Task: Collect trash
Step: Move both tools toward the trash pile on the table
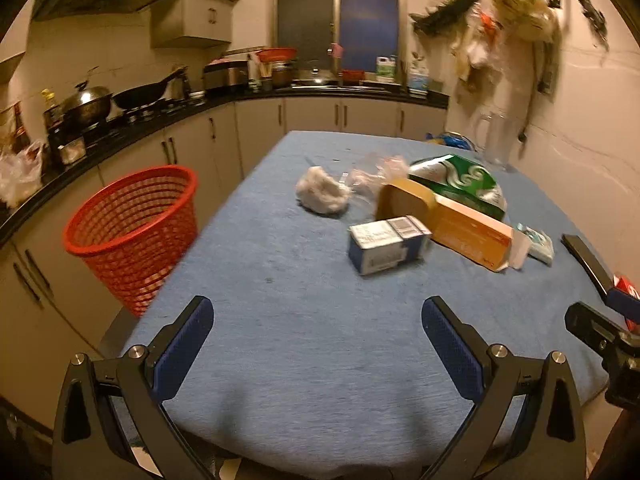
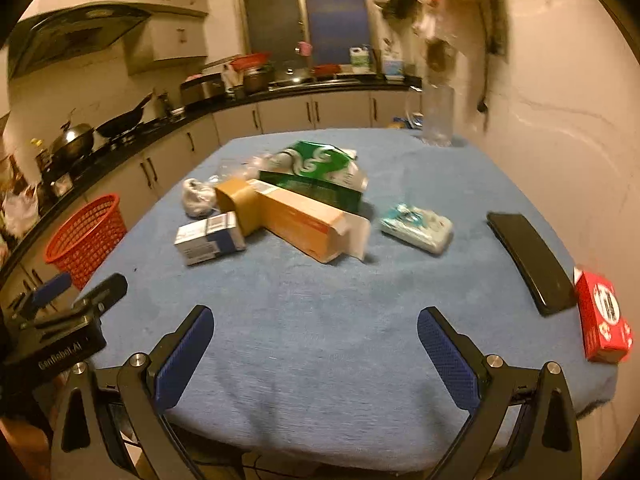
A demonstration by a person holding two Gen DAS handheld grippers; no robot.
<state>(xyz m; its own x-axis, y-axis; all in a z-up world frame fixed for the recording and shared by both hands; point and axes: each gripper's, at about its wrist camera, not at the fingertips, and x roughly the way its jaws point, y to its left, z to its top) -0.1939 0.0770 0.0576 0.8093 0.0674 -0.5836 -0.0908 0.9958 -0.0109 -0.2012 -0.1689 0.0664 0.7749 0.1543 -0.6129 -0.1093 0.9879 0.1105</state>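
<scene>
On the blue tablecloth we see the long orange carton lying flat, its long axis running from far left to near right, open flap end nearest. Just left lies a small blue-and-white box; the red basket stands off the table's left edge. Our left gripper and right gripper hover with fingers spread, holding nothing.

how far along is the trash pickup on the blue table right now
Barely started, it seems. Done: nothing that shows; what can be seen of the red basket beside the table looks empty. In hand: nothing; the left gripper and right gripper both hover open. Left: the crumpled tissue, small blue-white carton, orange box and green packet.
</scene>
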